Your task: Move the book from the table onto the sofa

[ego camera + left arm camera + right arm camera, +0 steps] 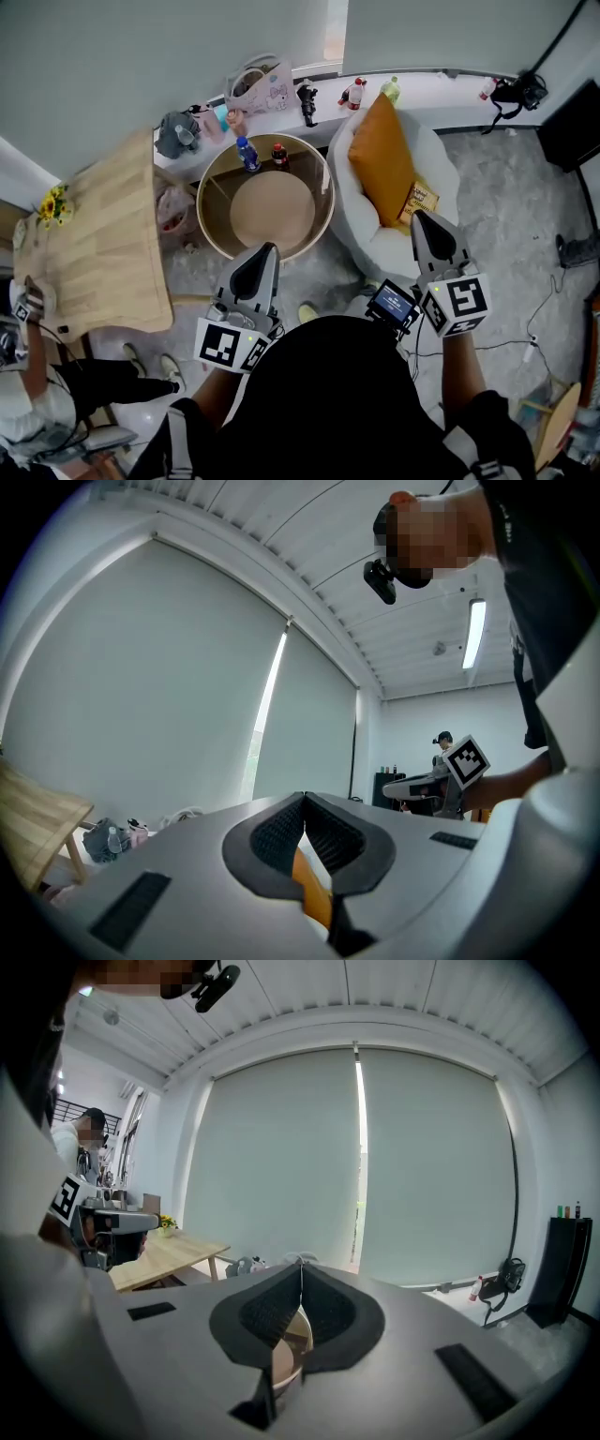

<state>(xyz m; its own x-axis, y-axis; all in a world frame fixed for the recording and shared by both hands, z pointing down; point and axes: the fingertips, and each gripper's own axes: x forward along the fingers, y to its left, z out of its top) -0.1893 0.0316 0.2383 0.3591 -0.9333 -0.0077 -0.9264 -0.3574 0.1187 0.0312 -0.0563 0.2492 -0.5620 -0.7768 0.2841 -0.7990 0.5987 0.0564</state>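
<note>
A yellow book (420,199) lies on the white sofa (361,230), leaning by an orange cushion (382,159). The round wooden table (270,208) left of the sofa carries two bottles (247,154) at its far edge and no book. My right gripper (418,216) hovers just in front of the book, jaws shut and empty. My left gripper (271,247) hangs over the round table's near rim, also shut with nothing in it. In the left gripper view the closed tips (305,797) frame a strip of orange cushion (314,892). The right gripper view shows closed tips (301,1262) over the table.
A long wooden table (94,234) with sunflowers (52,202) stands at the left, with a seated person (33,394) at its near end. The window sill (441,94) holds a bag (258,86), toys and bottles. Cables (539,319) trail on the floor at the right.
</note>
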